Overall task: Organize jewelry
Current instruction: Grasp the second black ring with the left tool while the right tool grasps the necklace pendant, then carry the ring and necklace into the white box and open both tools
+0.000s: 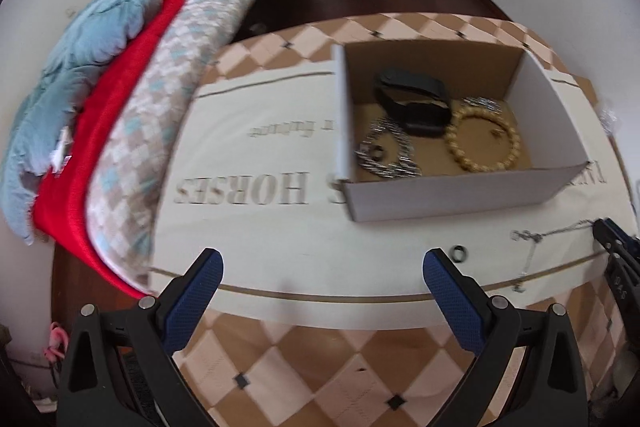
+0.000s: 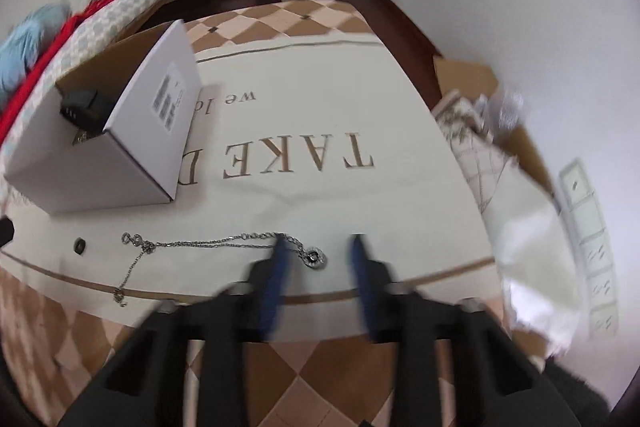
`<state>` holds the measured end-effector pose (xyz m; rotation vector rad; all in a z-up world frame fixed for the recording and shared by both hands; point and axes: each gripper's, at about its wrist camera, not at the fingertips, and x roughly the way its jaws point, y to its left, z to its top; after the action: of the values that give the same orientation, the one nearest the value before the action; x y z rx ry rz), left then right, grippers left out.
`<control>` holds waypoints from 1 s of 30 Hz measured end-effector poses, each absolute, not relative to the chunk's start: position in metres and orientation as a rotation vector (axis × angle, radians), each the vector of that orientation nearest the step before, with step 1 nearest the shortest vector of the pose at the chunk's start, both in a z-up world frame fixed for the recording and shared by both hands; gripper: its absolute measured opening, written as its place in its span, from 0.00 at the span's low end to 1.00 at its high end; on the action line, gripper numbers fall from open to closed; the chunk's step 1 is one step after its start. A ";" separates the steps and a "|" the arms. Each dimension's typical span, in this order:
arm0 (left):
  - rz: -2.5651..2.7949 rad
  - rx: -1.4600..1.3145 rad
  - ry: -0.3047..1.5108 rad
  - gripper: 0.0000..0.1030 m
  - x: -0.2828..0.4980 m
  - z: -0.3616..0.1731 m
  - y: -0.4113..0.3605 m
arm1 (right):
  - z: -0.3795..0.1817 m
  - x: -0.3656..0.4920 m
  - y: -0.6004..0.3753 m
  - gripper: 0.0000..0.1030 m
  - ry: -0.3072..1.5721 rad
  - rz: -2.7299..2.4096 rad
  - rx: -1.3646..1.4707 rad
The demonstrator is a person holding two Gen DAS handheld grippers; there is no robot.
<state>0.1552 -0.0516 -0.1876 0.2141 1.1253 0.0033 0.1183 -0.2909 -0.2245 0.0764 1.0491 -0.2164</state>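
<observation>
Cardboard box (image 1: pixel 448 195), white outside, brown inside, open-topped, on printed cloth over the worktop (image 1: pixel 280 163). Inside: black watch with strap (image 1: pixel 416 99), gold beaded bracelet (image 1: pixel 486 139), two flat silver patterned rings of metalwork (image 1: pixel 386 151), partly overlapped.

Outside, near the box: thin silver chain necklace (image 2: pixel 192 243) with round pendant (image 2: pixel 315 256), laid out loosely; small dark ring (image 2: pixel 80 245) just beside.

Left tongs (image 1: pixel 322 273): spread wide, blue textured pads, holding nothing.

Right tongs (image 2: pixel 318 255): blurred, parted, straddling the pendant, not closed on it.
</observation>
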 end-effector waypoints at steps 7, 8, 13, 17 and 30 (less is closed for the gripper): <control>-0.109 0.194 1.198 0.97 0.159 -0.214 -0.082 | -0.220 0.107 -0.317 0.11 1.050 -0.289 0.144; -0.120 0.193 1.205 0.96 0.160 -0.217 -0.086 | -0.220 0.106 -0.323 0.11 1.053 -0.299 0.154; -0.169 0.203 1.217 0.88 0.162 -0.228 -0.106 | -0.218 0.101 -0.339 0.11 1.060 -0.329 0.166; -0.202 0.187 1.227 0.48 0.164 -0.232 -0.115 | -0.218 0.098 -0.342 0.11 1.063 -0.332 0.172; -0.235 0.181 1.219 0.09 0.159 -0.214 -0.114 | -0.183 0.101 -0.330 0.11 0.996 -0.263 0.204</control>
<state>0.1586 -0.1136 -0.2138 0.1807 1.2189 -0.2354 0.1013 -0.3298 -0.1827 0.2036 0.9964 -0.2630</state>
